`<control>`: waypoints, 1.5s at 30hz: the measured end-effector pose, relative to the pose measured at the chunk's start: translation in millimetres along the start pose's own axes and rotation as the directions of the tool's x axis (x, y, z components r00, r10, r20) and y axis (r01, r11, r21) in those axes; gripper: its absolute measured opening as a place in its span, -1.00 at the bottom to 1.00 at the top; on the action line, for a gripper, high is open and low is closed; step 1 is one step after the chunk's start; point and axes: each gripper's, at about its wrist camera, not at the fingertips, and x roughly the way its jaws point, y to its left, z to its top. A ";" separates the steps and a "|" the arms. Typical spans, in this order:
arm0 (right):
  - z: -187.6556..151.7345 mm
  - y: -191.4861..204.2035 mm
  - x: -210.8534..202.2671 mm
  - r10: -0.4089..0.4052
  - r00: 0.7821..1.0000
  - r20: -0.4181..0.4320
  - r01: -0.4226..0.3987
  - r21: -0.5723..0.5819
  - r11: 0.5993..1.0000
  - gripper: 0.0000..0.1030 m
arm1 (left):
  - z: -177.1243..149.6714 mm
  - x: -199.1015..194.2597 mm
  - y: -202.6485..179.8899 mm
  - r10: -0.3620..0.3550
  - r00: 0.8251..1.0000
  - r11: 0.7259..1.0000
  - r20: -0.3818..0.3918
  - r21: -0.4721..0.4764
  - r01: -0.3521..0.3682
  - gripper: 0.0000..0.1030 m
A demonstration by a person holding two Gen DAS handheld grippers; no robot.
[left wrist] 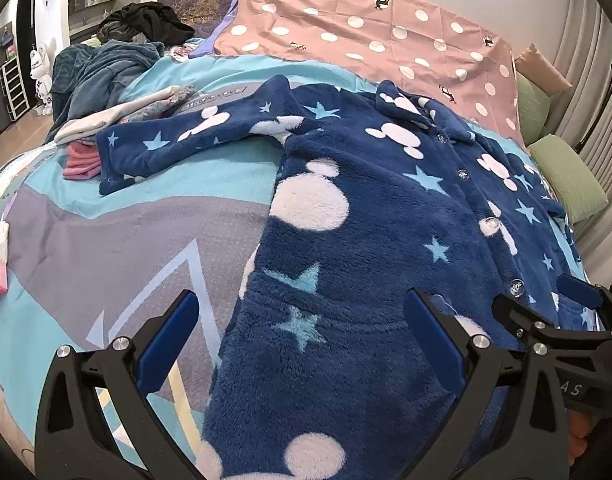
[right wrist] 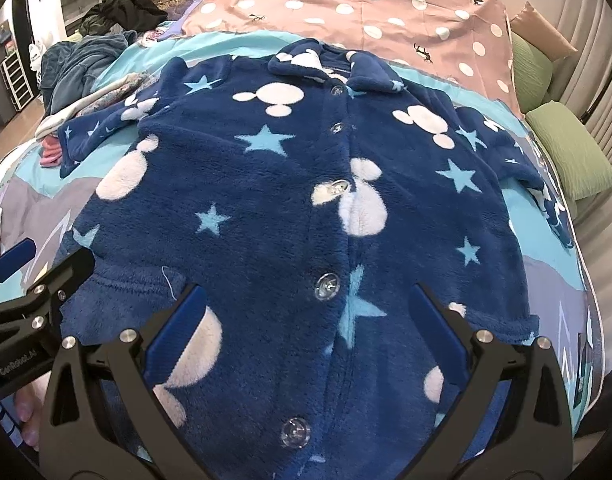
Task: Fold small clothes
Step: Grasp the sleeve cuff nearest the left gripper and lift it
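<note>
The left gripper (left wrist: 302, 344) hovers wide open and empty over the left hem. The pyjama top (right wrist: 290, 200) lies flat and buttoned on the bed (left wrist: 106, 240), ready for folding. The right gripper (right wrist: 306, 340) is also wide open, holding nothing.

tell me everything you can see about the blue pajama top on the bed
The pajama top is navy fleece, fluffy-looking, printed with white mouse-head shapes and light blue stars. It has a turned-down collar and a row of clear buttons down the front, all fastened. It lies flat, face up and unfolded on the turquoise-and-grey bedsheet, collar away from the cameras. One sleeve stretches sideways, its cuff beside a pink garment. Both the left gripper and right gripper are open near its hem.
</note>
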 end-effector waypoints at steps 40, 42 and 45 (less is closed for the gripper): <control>21.1 -71.0 40.2 -0.132 0.991 -0.032 0.136 0.173 0.975 0.96 | 94.5 210.3 357.8 -0.099 0.990 0.464 0.096 -0.876 0.132 -0.83; 21.8 -71.7 39.9 -0.130 0.991 -0.031 0.133 0.175 0.976 0.96 | 105.4 198.5 352.9 -0.102 0.986 0.489 0.131 -0.857 0.164 -0.83; 22.9 -74.2 38.8 -0.138 0.990 -0.023 0.140 0.173 0.975 0.96 | 130.1 162.9 338.1 -0.074 0.979 0.592 0.190 -0.782 0.196 -0.83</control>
